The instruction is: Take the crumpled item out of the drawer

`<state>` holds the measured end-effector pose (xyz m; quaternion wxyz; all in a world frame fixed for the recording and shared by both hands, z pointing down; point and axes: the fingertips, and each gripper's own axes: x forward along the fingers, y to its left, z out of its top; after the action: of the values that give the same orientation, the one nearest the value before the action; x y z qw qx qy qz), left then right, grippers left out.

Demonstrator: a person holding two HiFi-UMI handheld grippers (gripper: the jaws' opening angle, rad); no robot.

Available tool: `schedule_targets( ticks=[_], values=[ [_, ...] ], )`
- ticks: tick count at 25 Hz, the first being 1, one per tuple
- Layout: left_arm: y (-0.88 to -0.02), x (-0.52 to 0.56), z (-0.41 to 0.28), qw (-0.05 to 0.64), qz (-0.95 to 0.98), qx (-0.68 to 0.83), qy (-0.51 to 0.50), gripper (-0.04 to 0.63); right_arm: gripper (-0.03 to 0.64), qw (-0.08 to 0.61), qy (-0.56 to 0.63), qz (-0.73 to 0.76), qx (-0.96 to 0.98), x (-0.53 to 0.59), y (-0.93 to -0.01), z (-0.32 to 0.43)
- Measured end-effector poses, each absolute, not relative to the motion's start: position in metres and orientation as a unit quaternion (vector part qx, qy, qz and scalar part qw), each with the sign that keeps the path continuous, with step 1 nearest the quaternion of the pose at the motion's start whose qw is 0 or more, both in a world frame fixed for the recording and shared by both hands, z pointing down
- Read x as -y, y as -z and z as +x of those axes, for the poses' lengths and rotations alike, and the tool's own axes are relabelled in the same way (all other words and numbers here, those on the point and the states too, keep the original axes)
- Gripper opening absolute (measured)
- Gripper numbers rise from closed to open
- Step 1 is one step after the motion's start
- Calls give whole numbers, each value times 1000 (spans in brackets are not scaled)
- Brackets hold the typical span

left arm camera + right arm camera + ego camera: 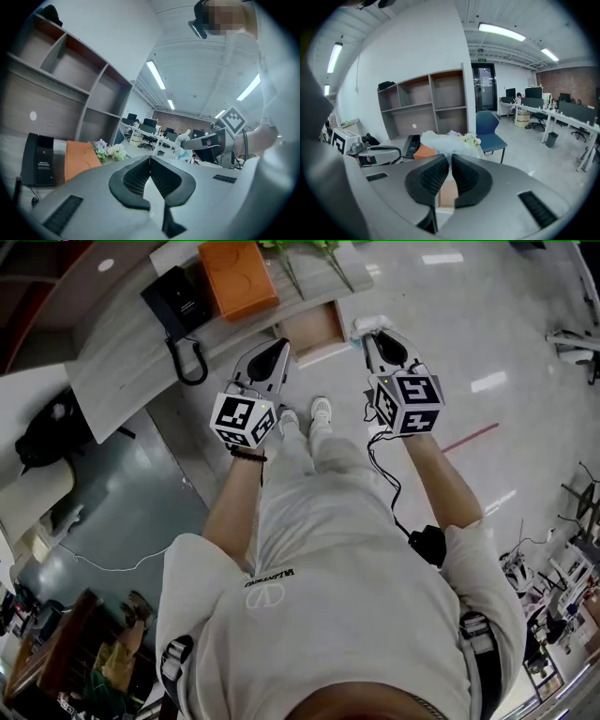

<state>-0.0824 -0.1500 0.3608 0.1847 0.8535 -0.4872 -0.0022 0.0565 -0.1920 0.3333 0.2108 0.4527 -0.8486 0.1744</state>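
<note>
Carrying counter [112, 371]: phone [178, 301] and orange box [239, 277] on top.
Drawer [314, 326]: open; only the head view shows it whole.
Left hand-held gripper [150, 159]: jaws together, empty.
Right hand-held gripper [449, 157]: clamped on the crumpled item.
Crumpled item [440, 139]: held up outside the drawer; the left gripper view shows it side-on.

**Pale wad, orange box, black phone**

The soft crumpled item [440, 139] is pale bluish white. The rectangular box [239, 277] is orange and the desk telephone [178, 301] black. The drawer [316, 326] is light brown inside, the desk top [122, 367] grey wood-grain. The cubes on the left gripper [278, 348] and right gripper [378, 337] bear black-and-white squares.
</note>
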Motion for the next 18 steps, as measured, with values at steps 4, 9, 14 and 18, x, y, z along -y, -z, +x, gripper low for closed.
schedule_targets(
  ticks=[4,9,14,18],
  values=[
    [-322,140,-93,158,856,492,7,2,21,191,-161,465,849,185,-300,70],
    [-274,126,-96,121,861,493,3,2,21,155,-148,472,855,170,-252,79],
    [-225,127,-103,84,867,491,17,2,21,114,-107,484,861,173,-199,85],
    [-188,125,-108,68,867,493,32,2,21,77,-95,498,858,169,-162,96]
  ],
)
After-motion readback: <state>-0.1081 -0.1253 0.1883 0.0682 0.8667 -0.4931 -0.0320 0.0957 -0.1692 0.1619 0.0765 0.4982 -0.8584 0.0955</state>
